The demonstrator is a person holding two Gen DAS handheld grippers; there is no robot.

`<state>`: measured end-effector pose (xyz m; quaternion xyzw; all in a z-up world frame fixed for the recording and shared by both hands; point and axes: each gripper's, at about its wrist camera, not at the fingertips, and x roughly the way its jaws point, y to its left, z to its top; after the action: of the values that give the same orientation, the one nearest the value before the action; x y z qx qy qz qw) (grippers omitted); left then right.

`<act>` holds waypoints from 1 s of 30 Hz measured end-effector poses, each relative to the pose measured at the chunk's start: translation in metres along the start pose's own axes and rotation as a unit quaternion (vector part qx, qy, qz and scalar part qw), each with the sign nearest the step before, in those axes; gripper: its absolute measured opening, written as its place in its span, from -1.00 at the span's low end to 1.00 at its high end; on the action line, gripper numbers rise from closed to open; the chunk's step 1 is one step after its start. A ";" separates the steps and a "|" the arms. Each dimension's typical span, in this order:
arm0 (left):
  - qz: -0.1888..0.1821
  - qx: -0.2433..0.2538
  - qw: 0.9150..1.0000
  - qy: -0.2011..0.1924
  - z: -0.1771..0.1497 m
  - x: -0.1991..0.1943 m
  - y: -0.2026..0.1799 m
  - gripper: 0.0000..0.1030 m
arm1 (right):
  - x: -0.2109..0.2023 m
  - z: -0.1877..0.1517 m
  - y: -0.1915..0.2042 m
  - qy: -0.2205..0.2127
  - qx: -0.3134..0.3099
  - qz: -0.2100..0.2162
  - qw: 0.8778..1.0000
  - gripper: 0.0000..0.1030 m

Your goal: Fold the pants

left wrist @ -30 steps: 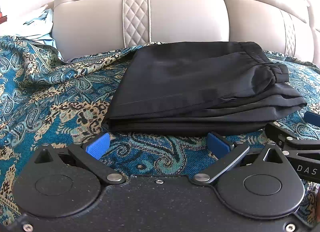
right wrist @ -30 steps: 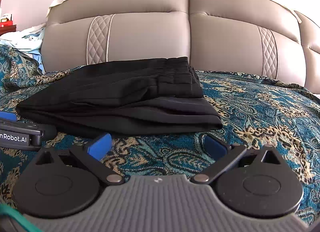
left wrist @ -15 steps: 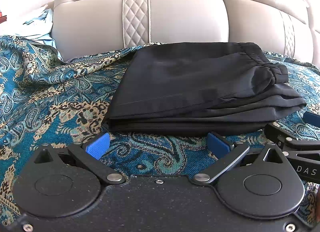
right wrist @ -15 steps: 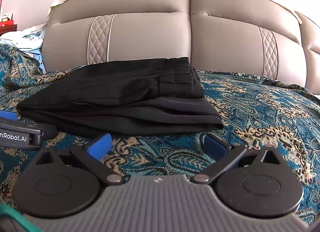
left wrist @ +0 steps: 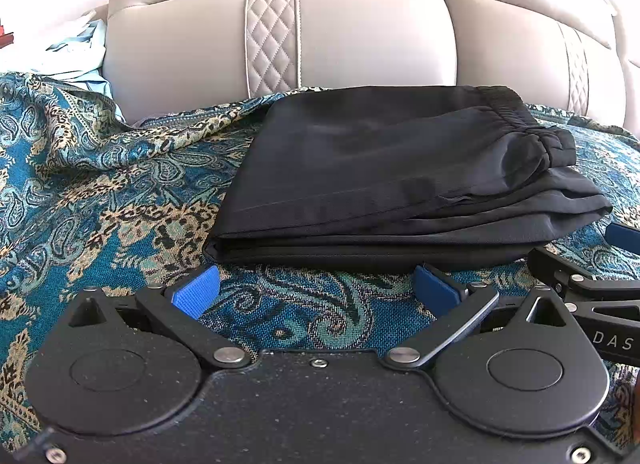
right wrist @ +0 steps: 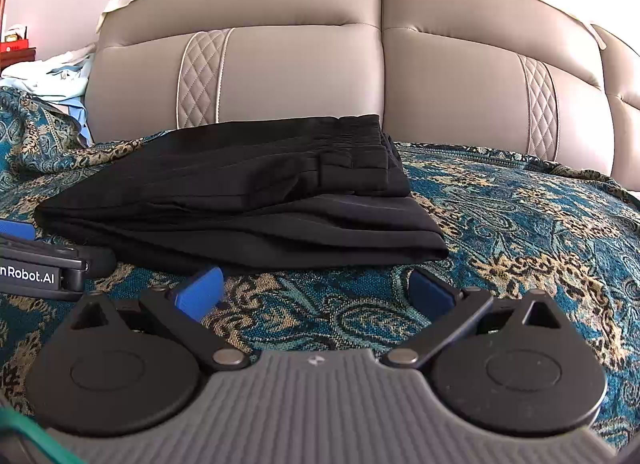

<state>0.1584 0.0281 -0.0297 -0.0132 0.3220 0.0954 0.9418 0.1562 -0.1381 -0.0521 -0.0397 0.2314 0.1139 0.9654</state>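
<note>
The black pants [left wrist: 392, 179] lie folded in a flat stack on the teal paisley bedspread [left wrist: 100, 203], elastic waistband at the right end. They also show in the right wrist view [right wrist: 248, 199]. My left gripper [left wrist: 316, 290] is open and empty, its blue pads just short of the stack's near edge. My right gripper [right wrist: 316, 294] is open and empty, also just in front of the stack. Each gripper shows at the edge of the other's view: the right one at the right edge of the left wrist view [left wrist: 592, 284], the left one at the left edge of the right wrist view [right wrist: 44, 264].
A beige padded headboard [right wrist: 360, 75] stands behind the pants. Light blue and white cloth [right wrist: 52, 75] is piled at the far left. The bedspread [right wrist: 540, 232] stretches to the right of the pants.
</note>
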 end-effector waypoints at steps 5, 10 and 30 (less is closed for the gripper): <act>0.000 0.000 1.000 0.000 0.000 0.000 0.000 1.00 | 0.000 0.000 0.000 0.000 0.000 0.000 1.000 1.00; 0.000 0.000 1.000 -0.001 0.000 0.000 0.000 1.00 | 0.000 0.000 0.001 0.000 0.000 0.000 1.000 1.00; 0.000 -0.001 1.000 -0.001 0.000 0.000 0.000 1.00 | 0.000 0.000 0.001 0.000 -0.001 0.000 1.000 1.00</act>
<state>0.1578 0.0283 -0.0297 -0.0136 0.3207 0.0955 0.9423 0.1560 -0.1372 -0.0519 -0.0403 0.2310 0.1139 0.9654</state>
